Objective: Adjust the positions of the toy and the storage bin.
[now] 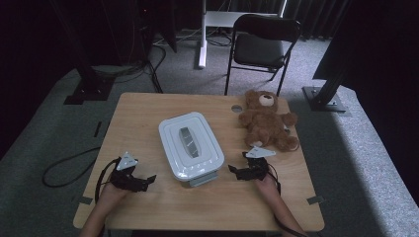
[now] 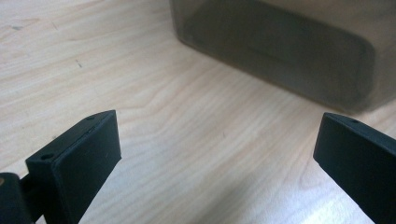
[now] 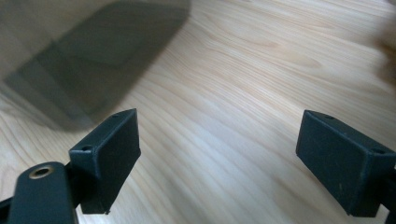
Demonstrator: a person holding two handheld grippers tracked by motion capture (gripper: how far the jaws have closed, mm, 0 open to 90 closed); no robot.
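White lidded box (image 1: 191, 144) sits mid-table, slightly toward the near edge, long side running near-to-far, lid on with a grey handle (image 1: 188, 142) in its middle. Teddy bear (image 1: 266, 120) lies at the far right corner, well apart from the box. Folding chair (image 1: 261, 45) stands beyond the far edge.

Left gripper (image 1: 148, 179) rests near the near-left part of the table (image 1: 138, 113), jaws spread wide, nothing between them, pointed at the box's near-left side. Left gripper view: box wall (image 2: 280, 46) ahead, bare wood between the jaws. Right gripper (image 1: 233, 170) sits just off the box's near-right corner, jaws also wide and empty. Right gripper view is blurred, so the grey shape at upper left is probably the box (image 3: 88, 60).

Step in hand, as I read it: both grippers closing in on the box from either side, likely for the lid.

To do it well:
- keep both jaws wide until they straddle the lid rim or handle
- come in level, opposite sides, so the box doesn't skid
- pinch on the lid edge, not the smooth wall
- lift both sides evenly
- steer clear of the bear on the right
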